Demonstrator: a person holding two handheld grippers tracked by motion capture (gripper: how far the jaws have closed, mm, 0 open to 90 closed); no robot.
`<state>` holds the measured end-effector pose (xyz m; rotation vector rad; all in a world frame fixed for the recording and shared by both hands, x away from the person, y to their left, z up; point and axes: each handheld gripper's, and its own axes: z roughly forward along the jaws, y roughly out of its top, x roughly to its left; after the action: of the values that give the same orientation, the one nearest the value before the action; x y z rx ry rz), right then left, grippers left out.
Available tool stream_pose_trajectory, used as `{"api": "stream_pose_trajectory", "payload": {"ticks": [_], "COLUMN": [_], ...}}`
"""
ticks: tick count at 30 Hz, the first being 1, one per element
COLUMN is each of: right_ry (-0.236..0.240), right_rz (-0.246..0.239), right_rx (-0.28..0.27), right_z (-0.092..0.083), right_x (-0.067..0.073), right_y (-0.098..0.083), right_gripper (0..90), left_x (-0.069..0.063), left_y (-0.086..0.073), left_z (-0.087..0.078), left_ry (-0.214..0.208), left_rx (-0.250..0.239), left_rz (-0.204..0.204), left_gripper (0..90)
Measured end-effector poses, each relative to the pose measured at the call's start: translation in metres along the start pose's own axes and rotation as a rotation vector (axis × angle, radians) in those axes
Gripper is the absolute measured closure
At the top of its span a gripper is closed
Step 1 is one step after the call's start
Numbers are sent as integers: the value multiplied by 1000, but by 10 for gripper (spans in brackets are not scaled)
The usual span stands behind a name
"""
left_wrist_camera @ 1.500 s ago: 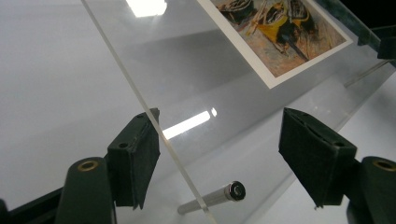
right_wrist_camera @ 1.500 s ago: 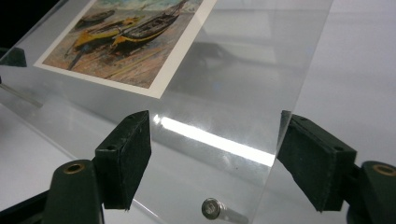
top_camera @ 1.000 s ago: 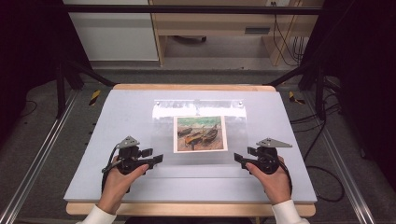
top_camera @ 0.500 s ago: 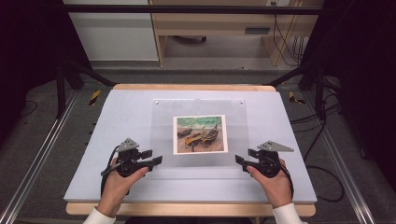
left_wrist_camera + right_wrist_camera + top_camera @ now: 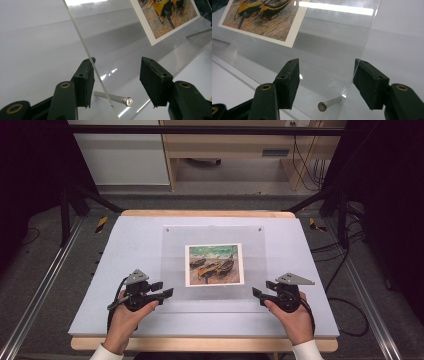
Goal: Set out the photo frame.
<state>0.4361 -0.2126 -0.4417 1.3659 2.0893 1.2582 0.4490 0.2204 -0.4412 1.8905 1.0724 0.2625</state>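
worktop (image 5: 125,240): pale grey-blue top w/ wooden edge, seen from high view
acrylic sheet (image 5: 212,268): clear panel lying on worktop centre, small studs at far corners
print (image 5: 214,264): boat painting w/ white border, mid-sheet; can't tell if under or on the acrylic
left tool (image 5: 167,292): held in left hand (image 5: 125,317), at sheet's near-left corner, jaws wide, gripping nothing
left tool cam: sheet edge runs between the jaws, nearer the left pad; metal standoff pin (image 5: 113,98) at that corner
right tool (image 5: 256,293): held in right hand (image 5: 292,317), at near-right corner, jaws wide, nothing held
right tool cam: sheet edge just inside right pad; 2nd pin (image 5: 329,103) between the jaws
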Motion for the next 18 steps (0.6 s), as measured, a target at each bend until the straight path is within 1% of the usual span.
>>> {"api": "stream_pose_trajectory", "payload": {"ticks": [5,14,15,18], "right_ry": [-7,-12,-12,-13], "right_rz": [-16,-15,-25,-21], "right_rx": [2,3,0,1], "right_z": [-2,-4,-4,-5], "right_x": [1,3,2,3], "right_y": [-1,-3,-3,-3], "right_gripper": [392,411,413,417], "left_x": [0,-2,-2,-2], "left_y": [-1,-2,-2,-3], "left_z": [-2,-3,-4,-4], "left_ry": [-1,2,2,4], "left_rx": [0,2,2,3], "left_rz": [2,13,13,17], "left_gripper": [463,476,479,482]}}
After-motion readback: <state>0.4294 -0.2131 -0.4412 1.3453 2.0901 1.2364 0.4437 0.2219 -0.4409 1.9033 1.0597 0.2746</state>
